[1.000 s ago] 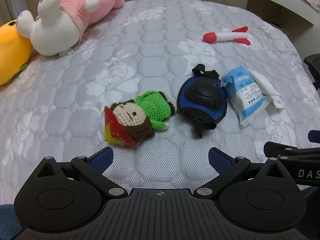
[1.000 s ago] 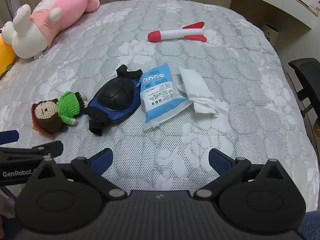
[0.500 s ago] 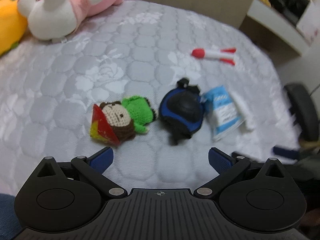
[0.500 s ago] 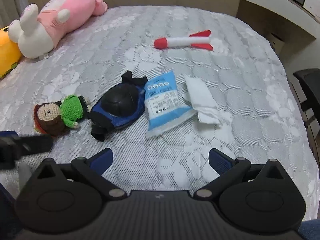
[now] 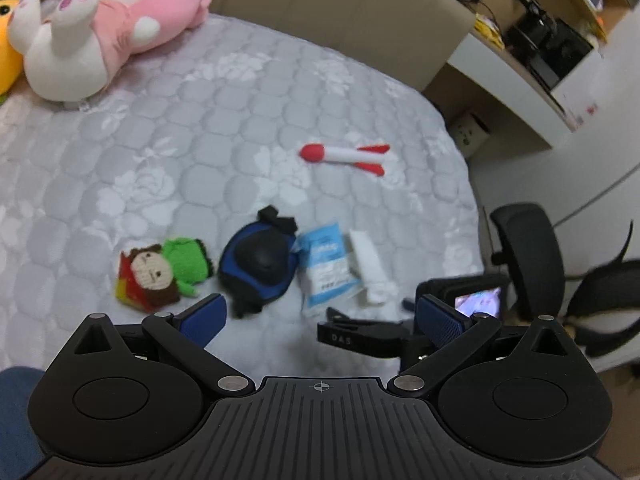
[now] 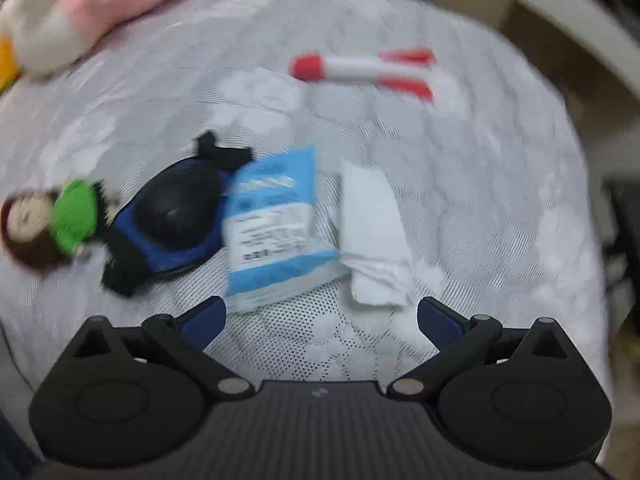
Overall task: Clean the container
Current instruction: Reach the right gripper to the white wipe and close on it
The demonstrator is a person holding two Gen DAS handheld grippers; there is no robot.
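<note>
Wipes pack (image 6: 272,232) just beyond open right hand-held gripper (image 6: 322,314)

On the quilted mattress (image 5: 240,128) five small items are counted in a loose cluster, with the blue knee pad (image 5: 258,266) taken as landmark: one crocheted doll (image 5: 160,274) just left of the pad, one blue wipes packet (image 5: 326,270) touching its right edge, one white folded tissue (image 5: 370,266) beyond the packet, and one red-and-white toy rocket (image 5: 344,155) well behind the pad. Two plush toys are noted far behind and left of the pad: one pink-and-white (image 5: 104,28), one orange (image 5: 8,60), only partly seen. One black office chair (image 5: 528,260) is recorded off the mattress, right of the pad.
</note>
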